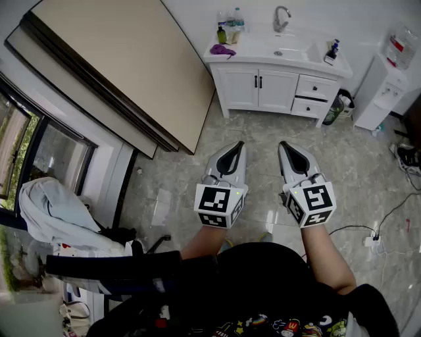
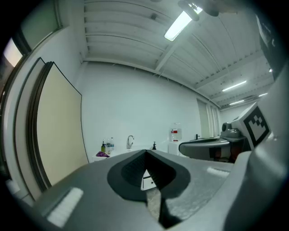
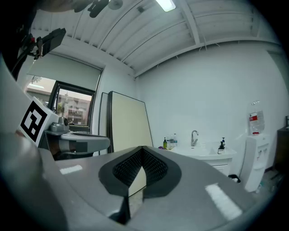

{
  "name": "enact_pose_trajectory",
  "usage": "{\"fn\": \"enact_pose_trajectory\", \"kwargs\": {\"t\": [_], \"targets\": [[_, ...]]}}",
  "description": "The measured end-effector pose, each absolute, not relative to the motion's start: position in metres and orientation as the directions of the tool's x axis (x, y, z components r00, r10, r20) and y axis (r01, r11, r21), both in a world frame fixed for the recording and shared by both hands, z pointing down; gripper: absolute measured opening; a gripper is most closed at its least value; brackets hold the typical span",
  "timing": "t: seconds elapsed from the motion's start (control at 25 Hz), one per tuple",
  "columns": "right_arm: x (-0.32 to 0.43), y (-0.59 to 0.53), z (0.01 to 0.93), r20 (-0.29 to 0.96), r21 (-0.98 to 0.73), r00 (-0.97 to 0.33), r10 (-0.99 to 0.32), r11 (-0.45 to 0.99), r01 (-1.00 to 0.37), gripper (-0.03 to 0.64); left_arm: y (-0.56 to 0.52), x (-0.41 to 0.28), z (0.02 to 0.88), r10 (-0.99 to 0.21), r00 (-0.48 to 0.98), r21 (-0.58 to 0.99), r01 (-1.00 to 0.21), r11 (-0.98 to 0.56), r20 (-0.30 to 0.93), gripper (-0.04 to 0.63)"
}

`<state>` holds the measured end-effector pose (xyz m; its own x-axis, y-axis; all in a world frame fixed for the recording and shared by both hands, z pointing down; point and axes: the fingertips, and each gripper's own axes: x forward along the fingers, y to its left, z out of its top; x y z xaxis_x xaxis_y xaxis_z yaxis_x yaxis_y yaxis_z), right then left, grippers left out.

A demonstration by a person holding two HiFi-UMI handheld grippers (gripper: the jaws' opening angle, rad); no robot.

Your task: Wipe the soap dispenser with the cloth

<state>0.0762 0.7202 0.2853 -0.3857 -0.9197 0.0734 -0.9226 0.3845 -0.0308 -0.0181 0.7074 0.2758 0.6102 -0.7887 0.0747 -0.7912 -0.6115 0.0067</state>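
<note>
Left tongs (image 1: 235, 145) closed, empty. Right tongs (image 1: 284, 145) closed, empty. Both side by side over floor (image 1: 358, 164), tips toward vanity (image 1: 260, 90). Dispenser (image 1: 332, 51) upright, long axis vertical, at tabletop (image 1: 263, 45) right end, well apart from tongs. Cloth (image 1: 222, 49) at left end. Dispenser label unreadable.

You were facing a white vanity (image 1: 276, 89) across a grey marble floor (image 1: 263, 141). A faucet (image 1: 281, 18) stood at the middle of its back edge, with a green bottle (image 1: 222, 33) and clear water bottles (image 1: 235, 18) at the back left corner. A water dispenser (image 1: 385, 89) stood just past the right edge. A big beige board (image 1: 125, 72) leaned on the wall to your left, and a power strip (image 1: 372, 241) lay on the floor at your right.
</note>
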Motion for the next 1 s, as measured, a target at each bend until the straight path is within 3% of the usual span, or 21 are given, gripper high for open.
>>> {"fn": "enact_pose_trajectory", "kwargs": {"t": [0.32, 0.6, 0.8, 1.0], "targets": [[0.132, 0.661, 0.304, 0.070, -0.038, -0.413, -0.908, 0.411, -0.911, 0.023, 0.653, 0.029, 0.296, -0.803, 0.591, 0.015, -0.806, -0.592, 0.082, 0.001], [0.141, 0.569, 0.333, 0.078, -0.074, -0.438, -0.896, 0.433, -0.899, 0.023, 0.559, 0.030, 0.322, -0.813, 0.571, 0.015, -0.819, -0.573, 0.115, 0.001], [0.133, 0.447, 0.363, 0.097, -0.068, -0.434, -0.896, 0.429, -0.901, 0.023, 0.435, 0.022, 0.345, -0.805, 0.584, 0.024, -0.811, -0.585, 0.104, 0.001], [0.104, 0.264, 0.357, 0.130, -0.049, -0.395, -0.909, 0.392, -0.919, 0.023, 0.244, 0.009, 0.338, -0.742, 0.658, 0.020, -0.750, -0.661, 0.127, 0.001]]}}
